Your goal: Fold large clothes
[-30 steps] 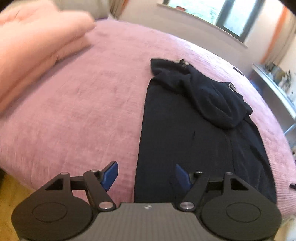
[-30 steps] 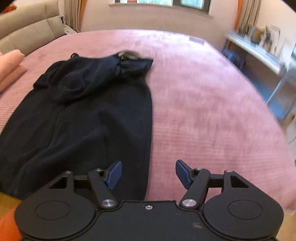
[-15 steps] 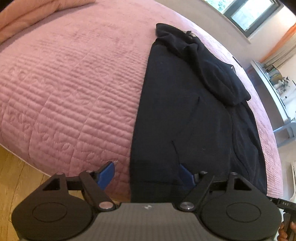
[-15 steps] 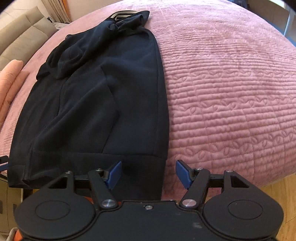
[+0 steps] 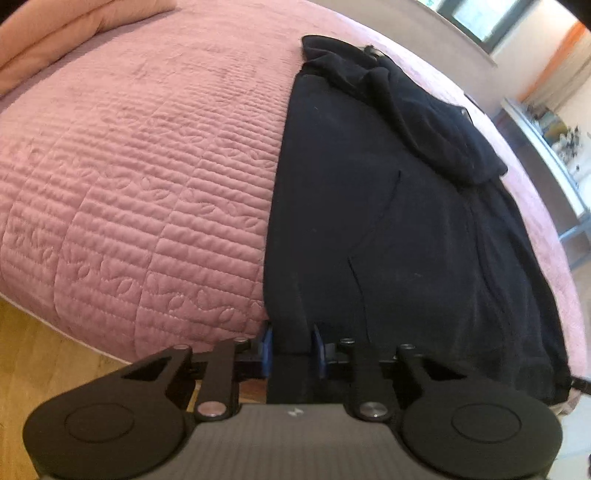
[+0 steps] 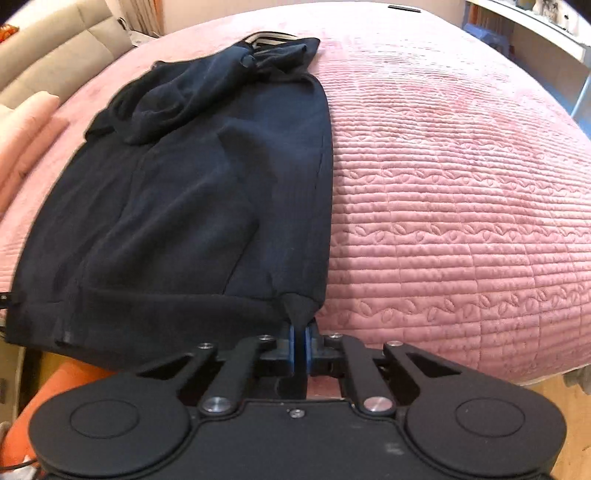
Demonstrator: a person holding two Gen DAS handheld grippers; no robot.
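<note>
Dark garment [image 5: 388,221] lies flat on pink quilted bed [image 5: 140,177], running from bottom centre to upper right in left-wrist view, w/ a bunched part at its far end. Left gripper [image 5: 291,349], bottom centre, jaws just closed in, blue pads clamp the near hem at its left corner. Right gripper [image 6: 299,345], bottom centre of right-wrist view, jaws just closed to near-touching, pinches the hem's right corner [image 6: 301,308]; pink folded bedding [image 5: 55,40] upper left.

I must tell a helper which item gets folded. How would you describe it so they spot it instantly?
On the pink quilted bedspread lies a dark navy garment, flat, its hem at the near bed edge. Unlike the folded peach blanket farther back, it is dark and both tongs grip its hem corners.
</note>
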